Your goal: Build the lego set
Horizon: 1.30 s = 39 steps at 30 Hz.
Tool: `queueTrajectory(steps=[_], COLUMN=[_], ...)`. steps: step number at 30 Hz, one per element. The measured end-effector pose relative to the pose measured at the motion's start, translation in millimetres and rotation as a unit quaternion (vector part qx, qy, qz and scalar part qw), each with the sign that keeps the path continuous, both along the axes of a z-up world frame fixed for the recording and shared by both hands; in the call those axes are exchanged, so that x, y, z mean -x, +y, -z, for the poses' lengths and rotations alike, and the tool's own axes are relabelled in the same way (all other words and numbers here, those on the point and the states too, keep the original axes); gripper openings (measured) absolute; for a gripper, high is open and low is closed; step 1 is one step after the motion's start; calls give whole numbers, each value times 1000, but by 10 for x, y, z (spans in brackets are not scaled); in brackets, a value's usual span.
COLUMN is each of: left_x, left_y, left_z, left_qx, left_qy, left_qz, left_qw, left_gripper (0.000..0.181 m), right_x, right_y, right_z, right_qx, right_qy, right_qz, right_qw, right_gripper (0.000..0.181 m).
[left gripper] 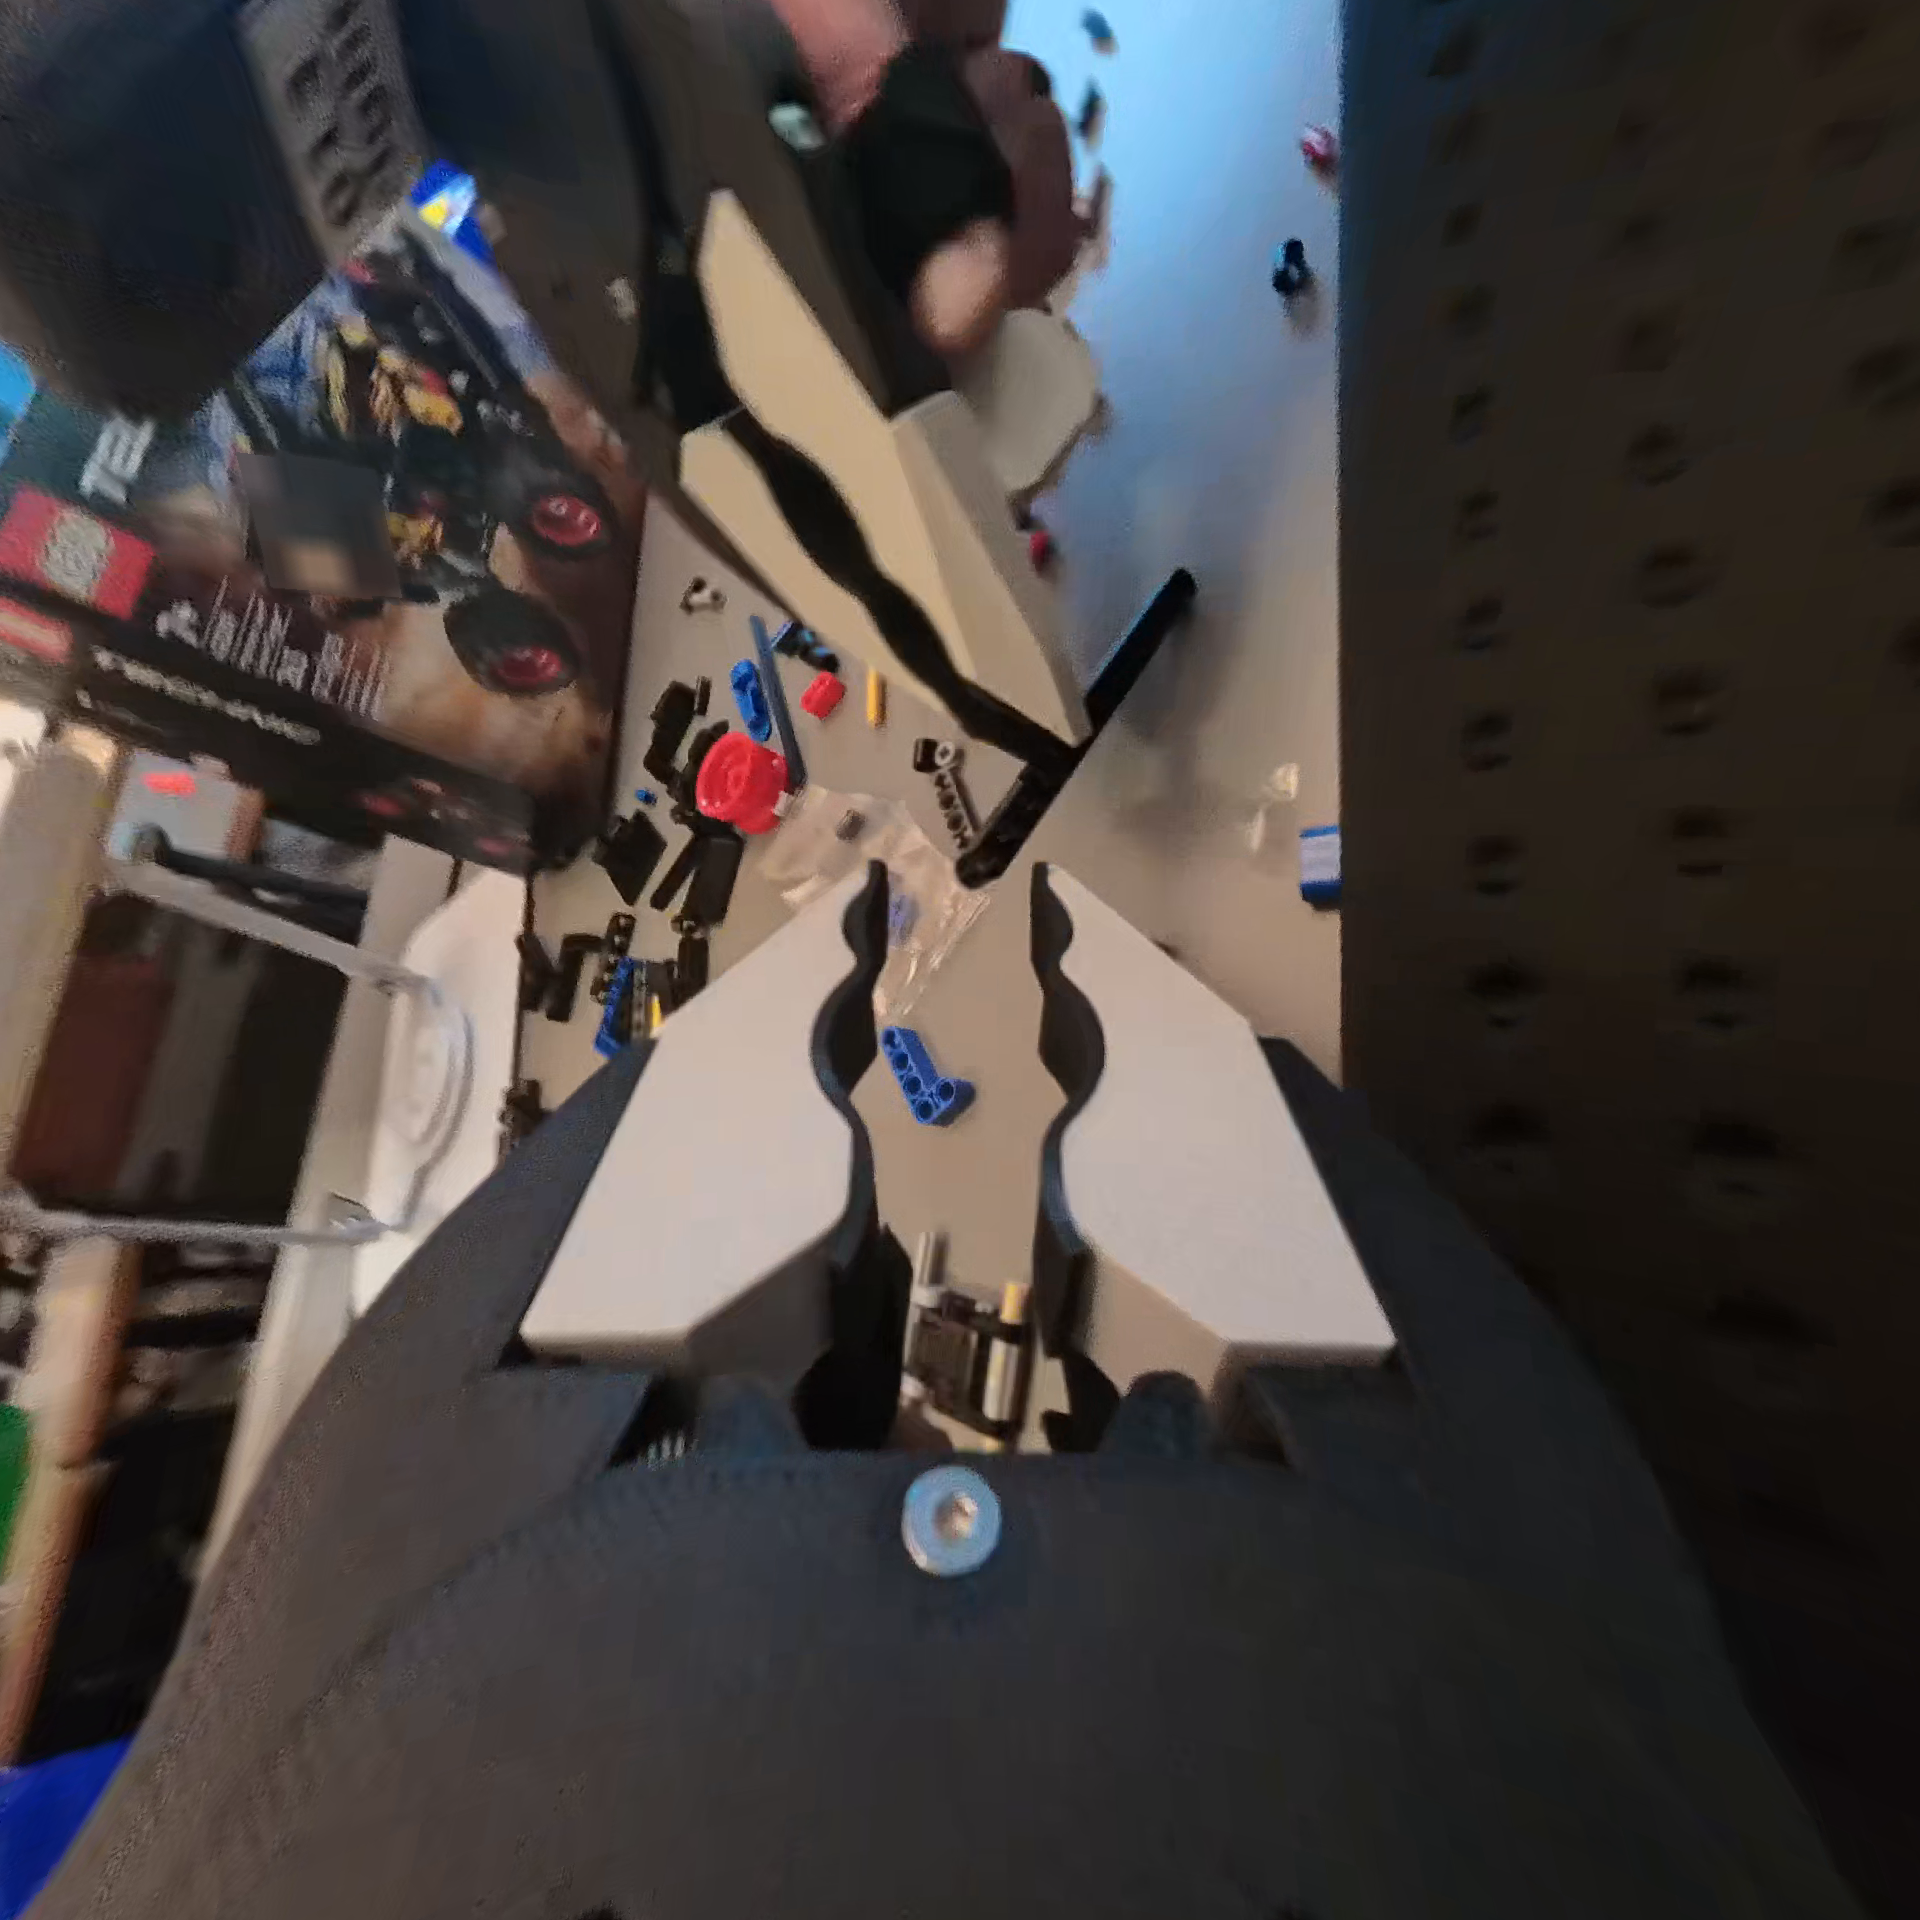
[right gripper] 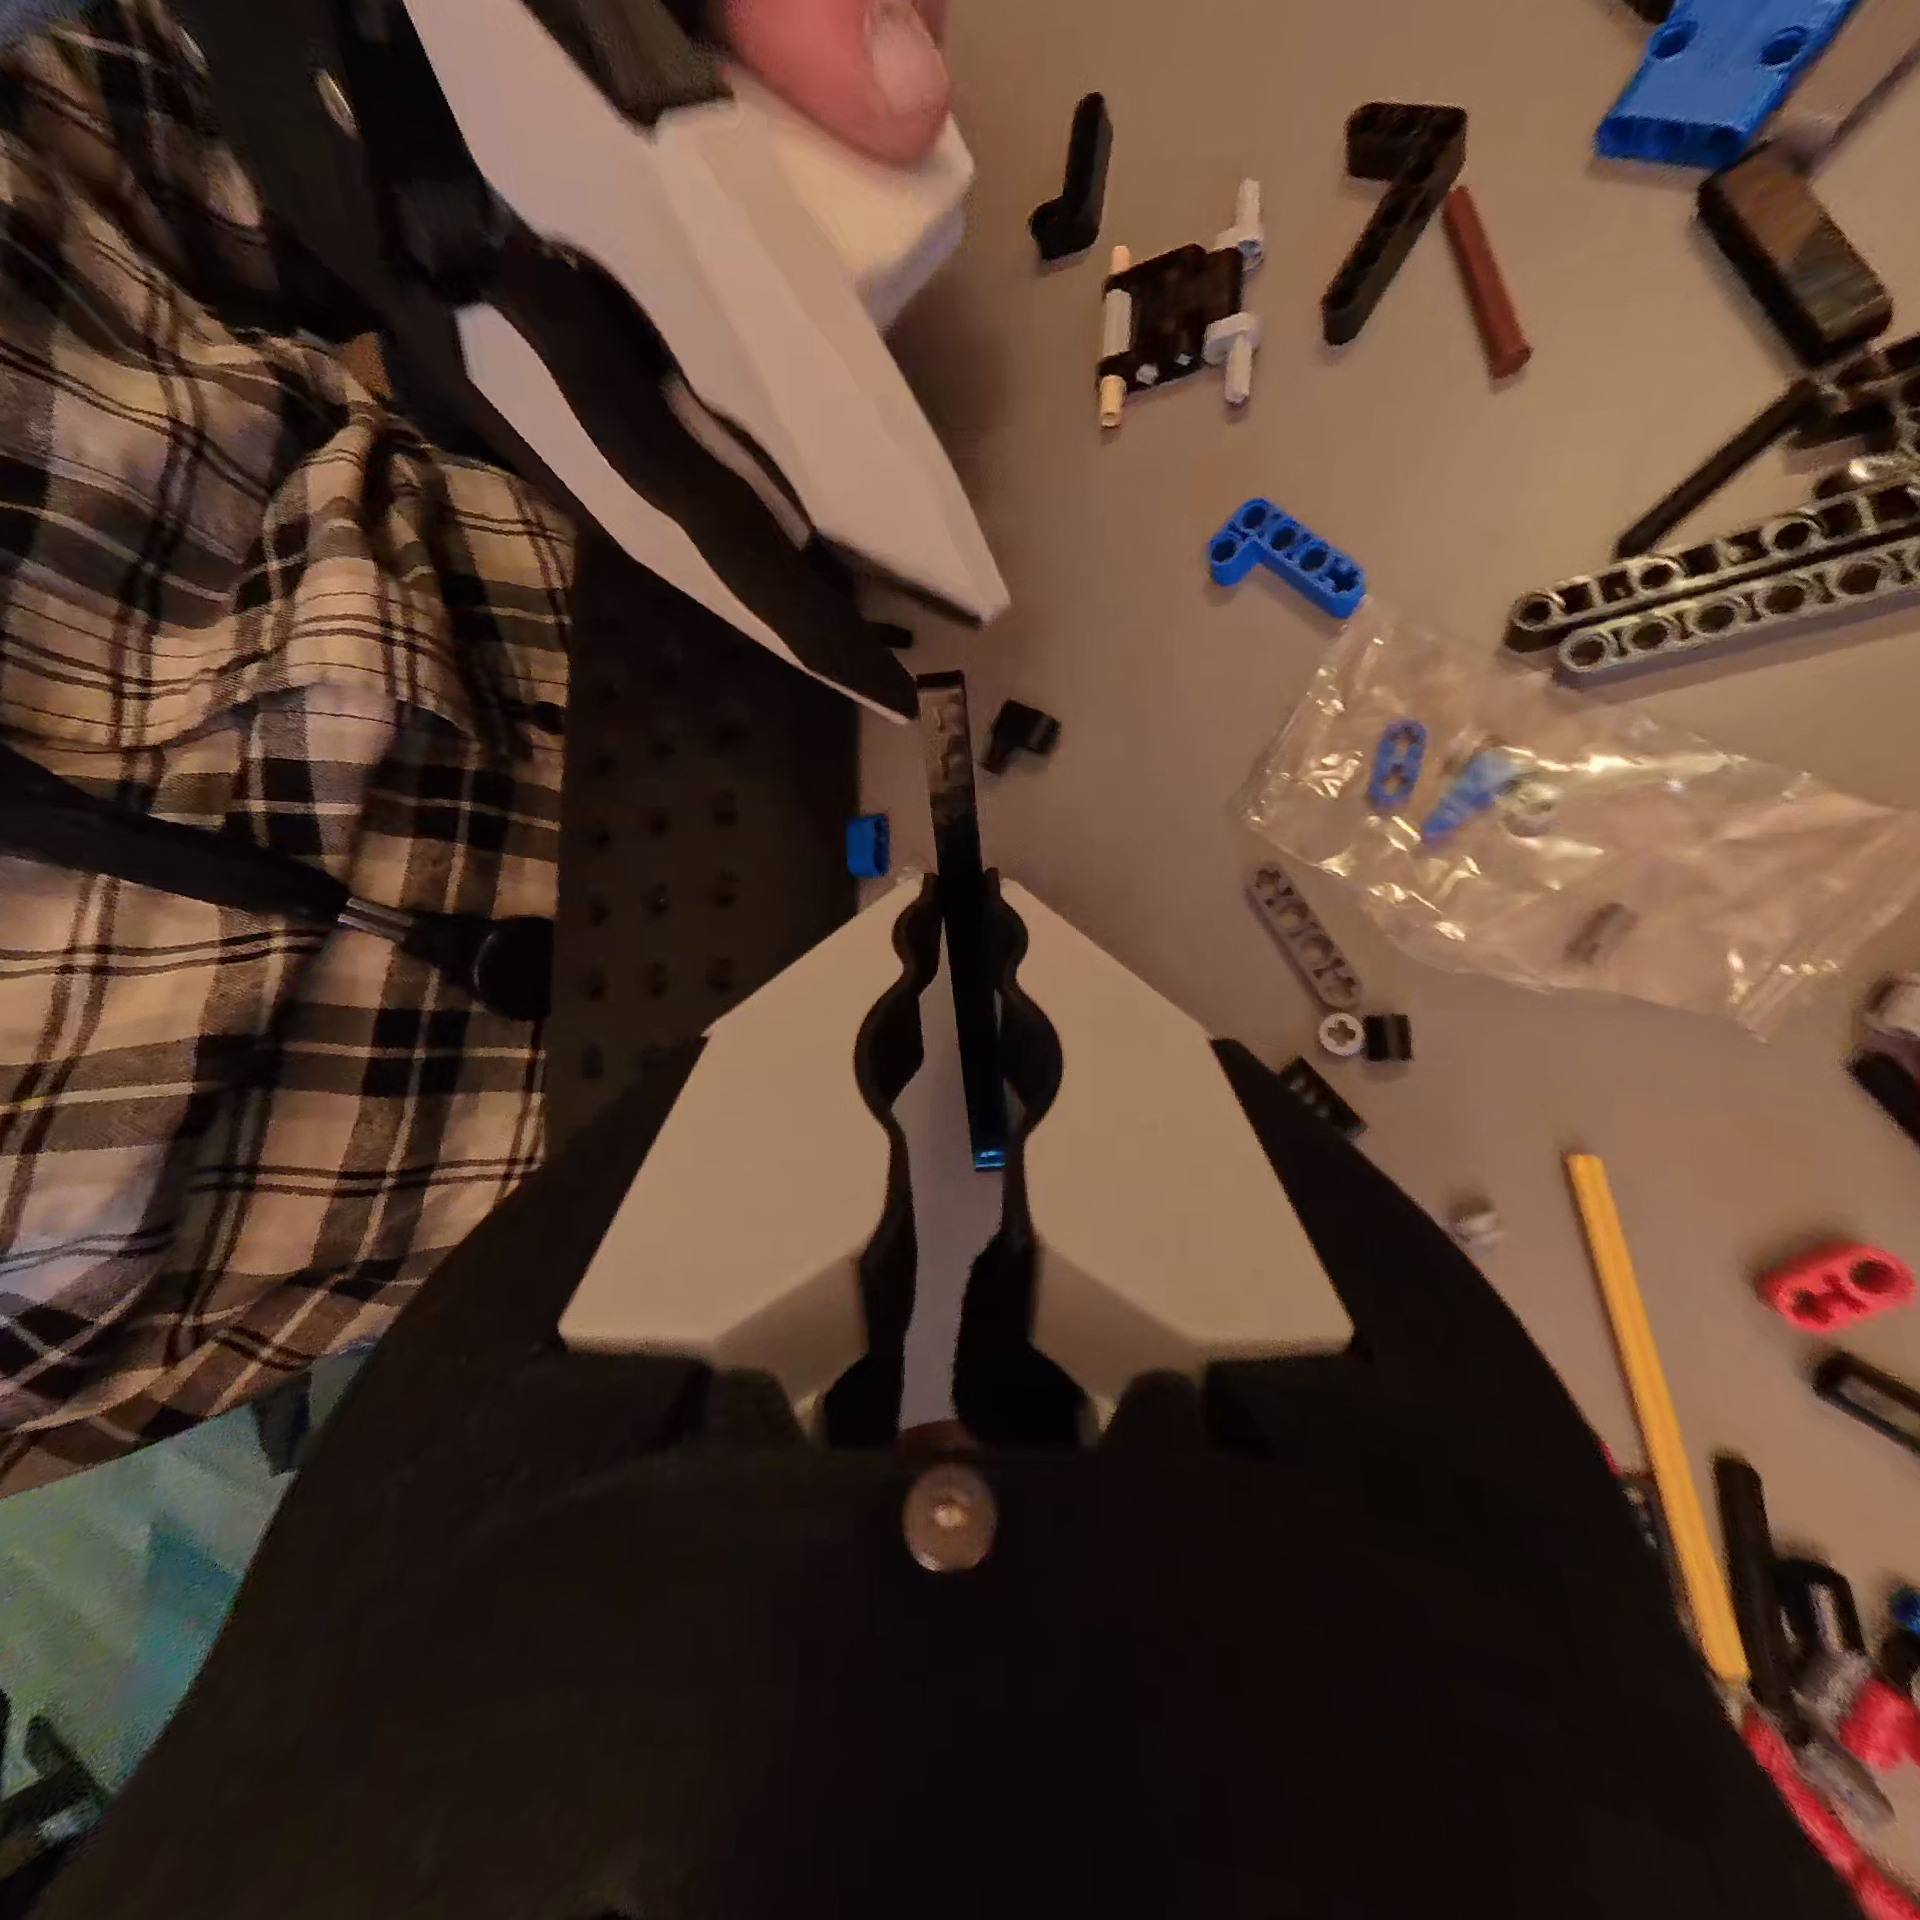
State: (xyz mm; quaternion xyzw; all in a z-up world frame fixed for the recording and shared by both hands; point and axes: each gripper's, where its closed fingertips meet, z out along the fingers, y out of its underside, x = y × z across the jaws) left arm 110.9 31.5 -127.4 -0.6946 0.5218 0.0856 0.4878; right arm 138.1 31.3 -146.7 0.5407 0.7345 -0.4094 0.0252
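Left wrist view showed my left gripper (left gripper: 956,883) spread wide with nothing held, a blue angled piece (left gripper: 925,1075) lying on the table (left gripper: 1195,468) between its fingers. My right gripper (right gripper: 961,883) pinched a long black beam (right gripper: 966,935), which stuck out past the fingertips.

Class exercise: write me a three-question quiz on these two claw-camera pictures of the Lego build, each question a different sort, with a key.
1. True or false: the right claw is shut on a long black beam.
2. Which lies on the table between the left claw's fingers? A) red wheel B) blue L-shaped piece C) yellow rod
3. Fill in: the small blue parts beside the grey beams lie inside a clear plastic ____.

Key: 1 true; 2 B, the blue L-shaped piece; 3 bag.
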Motion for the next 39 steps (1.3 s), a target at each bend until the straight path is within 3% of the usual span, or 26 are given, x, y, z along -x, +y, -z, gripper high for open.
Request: queueTrajectory(steps=[4,7,9,13,15,17,20,26,39], left_x=[-44,-22,8,9,-20,-15,-24,84,24], left_y=[6,17,38,74,67,75,26,-51,-157], left_z=[70,77,86,168,198,248,345,409,511], left_qx=[-26,-13,21,112,150,174,229,236,265], left_qy=[65,55,18,-69,-99,-111,-134,-98,-63], left_qz=[29,30,16,-6,-5,-6,-8,-13,24], left_qw=[997,998,999,991,984,978,964,967,962], left_gripper=[10,8,6,6,6,6,6,20,15], right_x=[7,30,85,86,106,118,108,100,120], right_y=[-73,-29,77,53,149,177,146,179,171], right_z=[-19,-30,-49,-126,-11,31,92,270,172], right_qx=[24,26,-21,-129,-220,-257,-246,-234,-202], right_qy=[-6,-2,24,86,98,108,98,41,45], right_qz=[-18,-10,12,13,21,27,31,42,61], right_qw=[1000,1000,999,988,970,960,964,970,976], right_gripper=[6,7,16,16,2,0,0,0,6])
